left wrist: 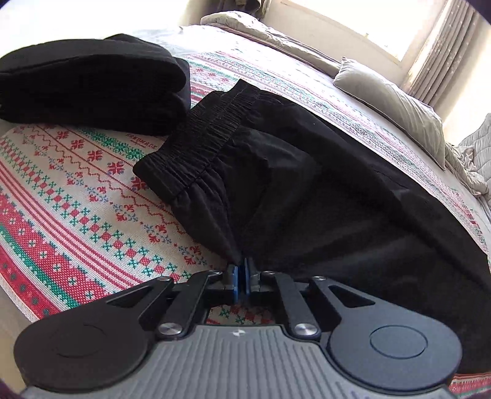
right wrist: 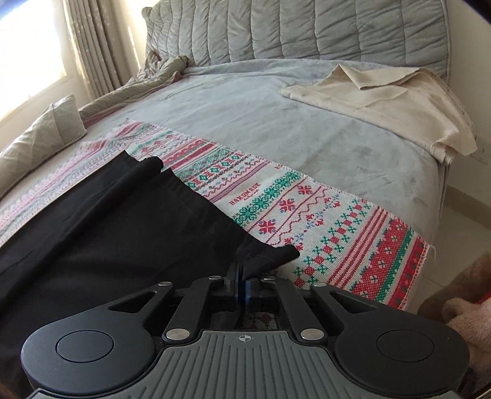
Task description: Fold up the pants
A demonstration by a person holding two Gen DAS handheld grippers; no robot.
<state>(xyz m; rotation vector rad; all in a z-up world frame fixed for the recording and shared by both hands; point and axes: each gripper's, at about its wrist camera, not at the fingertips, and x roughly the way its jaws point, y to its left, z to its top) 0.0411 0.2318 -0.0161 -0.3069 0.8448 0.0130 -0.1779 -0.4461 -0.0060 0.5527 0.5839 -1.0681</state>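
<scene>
While both claws bite on black fabric, the pants (left wrist: 307,172) lie spread across the patterned blanket (left wrist: 61,196) on the bed (right wrist: 276,116).

Left claw (left wrist: 241,273): blue pads pressed together on a pinch of cloth at the near edge, below the elastic waistband (left wrist: 202,144).

Right claw (right wrist: 242,280): clamped on the near corner of a leg hem (right wrist: 270,256), the cloth tented up from the blanket there; the other leg end (right wrist: 147,165) lies flat farther off.

Folded black garment (left wrist: 92,89): on the blanket, just beside the waistband.

Cream cloth (right wrist: 383,101): loosely folded on the grey cover near the quilted headboard (right wrist: 307,27).

Grey pillow (left wrist: 396,104): by the curtained window (left wrist: 442,46).
</scene>
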